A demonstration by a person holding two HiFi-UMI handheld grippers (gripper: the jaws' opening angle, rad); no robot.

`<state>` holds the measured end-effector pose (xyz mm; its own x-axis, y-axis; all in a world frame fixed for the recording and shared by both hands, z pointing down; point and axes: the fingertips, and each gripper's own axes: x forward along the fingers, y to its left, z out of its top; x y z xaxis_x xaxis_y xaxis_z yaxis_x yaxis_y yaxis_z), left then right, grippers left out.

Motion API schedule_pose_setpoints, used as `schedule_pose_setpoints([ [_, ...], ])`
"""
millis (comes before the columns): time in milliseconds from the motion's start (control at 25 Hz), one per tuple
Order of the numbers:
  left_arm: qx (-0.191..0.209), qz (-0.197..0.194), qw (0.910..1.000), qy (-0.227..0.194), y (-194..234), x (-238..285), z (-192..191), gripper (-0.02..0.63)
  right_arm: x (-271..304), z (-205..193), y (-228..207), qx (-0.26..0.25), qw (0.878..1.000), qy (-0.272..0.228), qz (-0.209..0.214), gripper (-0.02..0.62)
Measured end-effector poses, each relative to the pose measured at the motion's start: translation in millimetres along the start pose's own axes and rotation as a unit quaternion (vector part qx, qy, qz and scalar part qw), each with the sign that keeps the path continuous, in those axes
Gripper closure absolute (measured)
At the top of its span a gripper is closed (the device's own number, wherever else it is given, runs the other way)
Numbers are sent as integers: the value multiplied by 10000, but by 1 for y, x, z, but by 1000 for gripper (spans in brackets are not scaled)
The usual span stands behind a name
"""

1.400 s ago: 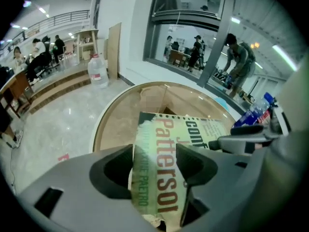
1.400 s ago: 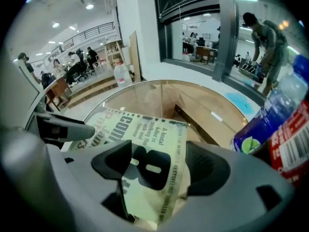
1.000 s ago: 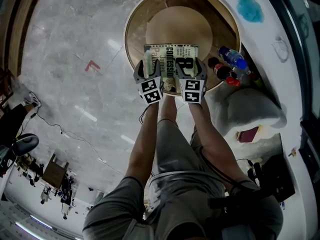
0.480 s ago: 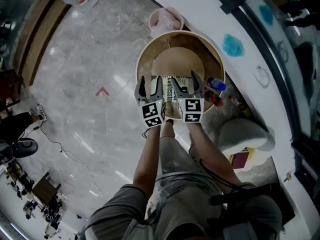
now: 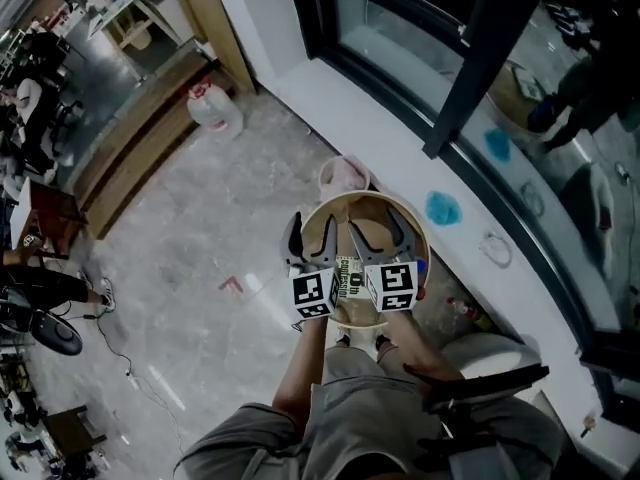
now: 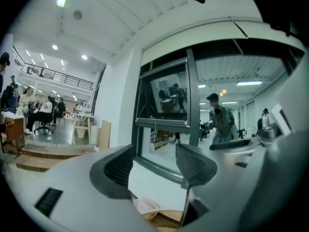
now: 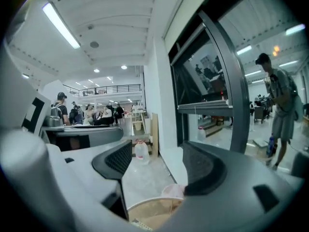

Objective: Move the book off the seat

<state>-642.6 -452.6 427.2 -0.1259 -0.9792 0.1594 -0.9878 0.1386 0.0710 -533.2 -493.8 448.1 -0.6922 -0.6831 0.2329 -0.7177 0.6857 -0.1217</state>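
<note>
Above the round seat (image 5: 372,201), your left hand-held gripper (image 5: 311,226) and right hand-held gripper (image 5: 375,230) have jaws apart, empty; book (image 5: 350,280) shows between them.

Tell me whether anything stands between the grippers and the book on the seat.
Nothing visible does. Both the left gripper and the right gripper hover open and empty above the round seat, and nothing seen lies on the book.

Grey shorts (image 5: 380,408) — checkered marker cubes (image 5: 315,293), dark fingers (image 5: 294,240).
</note>
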Motion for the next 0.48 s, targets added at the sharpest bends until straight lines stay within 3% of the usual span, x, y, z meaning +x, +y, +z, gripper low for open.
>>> schedule_pose_setpoints([
  [320,106,-408,9951,-896,-39,-53,129,336,-72,125,-4,85,9960,-884,-39,259],
  [480,90,-612,9932,-991,-56,-80,160,336,-108,164,-4,-199,9926,-1195,39,259],
])
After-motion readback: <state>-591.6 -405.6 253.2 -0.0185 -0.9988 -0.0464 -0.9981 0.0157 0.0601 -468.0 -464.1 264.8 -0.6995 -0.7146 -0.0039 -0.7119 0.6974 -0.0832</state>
